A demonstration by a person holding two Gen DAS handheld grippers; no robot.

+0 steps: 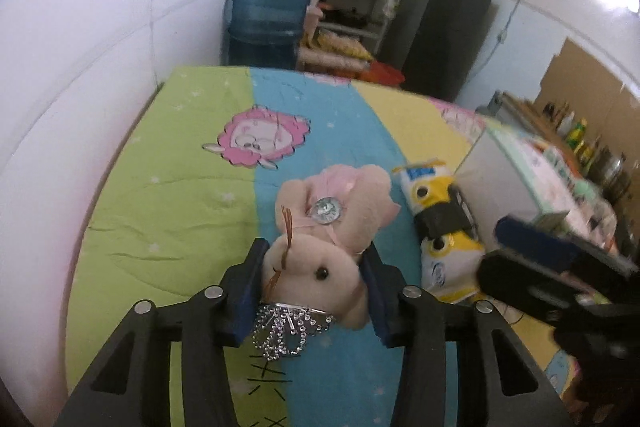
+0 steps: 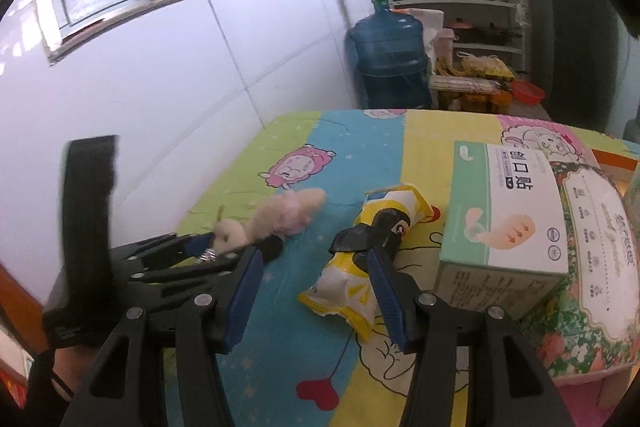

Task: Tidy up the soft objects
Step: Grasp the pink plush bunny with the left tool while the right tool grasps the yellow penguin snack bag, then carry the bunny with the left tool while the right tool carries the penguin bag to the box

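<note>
Your left tongs (image 1: 314, 281) pinch the pink plush rabbit (image 1: 334, 219) at its head, just over the striped cartoon bedsheet (image 1: 168, 187); the body's long axis runs away from you, head toward the camera, beaded bow (image 1: 286, 327) beneath. Your right tongs (image 2: 314, 285) stand spread around the near end of the yellow tissue pack (image 2: 372, 239), which lies on the sheet, long axis pointing away and right. Just right of it sits a closed white-green carton (image 2: 508, 215) atop a floral package (image 2: 600, 267); contents not visible.
</note>
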